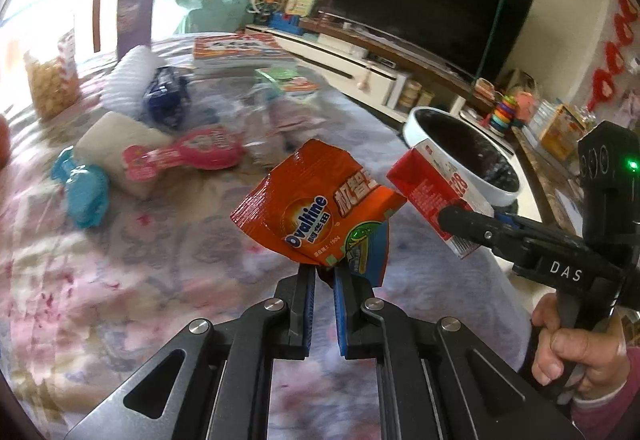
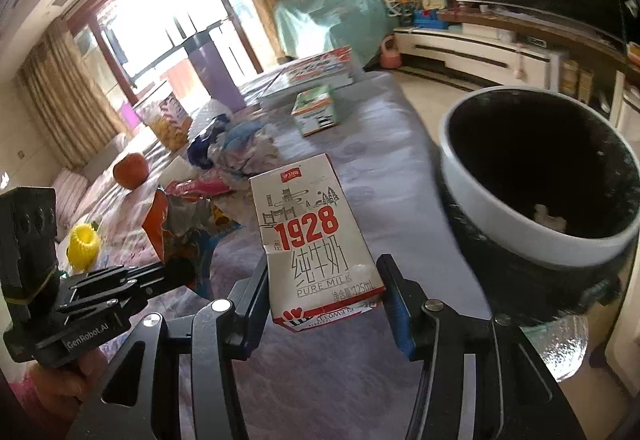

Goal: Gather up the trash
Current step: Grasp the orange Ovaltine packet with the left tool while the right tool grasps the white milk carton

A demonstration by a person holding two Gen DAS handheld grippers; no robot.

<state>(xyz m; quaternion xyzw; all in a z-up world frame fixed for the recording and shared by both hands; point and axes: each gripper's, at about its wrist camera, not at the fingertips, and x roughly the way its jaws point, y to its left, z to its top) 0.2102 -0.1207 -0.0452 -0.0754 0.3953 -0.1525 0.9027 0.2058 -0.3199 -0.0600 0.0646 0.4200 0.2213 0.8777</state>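
My left gripper is shut on an orange Ovaltine wrapper and holds it above the table. It also shows in the right wrist view. My right gripper is shut on a white and red 1928 milk carton, which shows in the left wrist view next to the wrapper. A white-rimmed bin with a black inside stands just right of the carton, beyond the table's edge. It also shows in the left wrist view.
A flowered tablecloth carries a pink wrapper, a teal packet, a blue wrapper, crumpled plastic, a green box, books, an orange and a yellow cup. A TV stand runs along the right.
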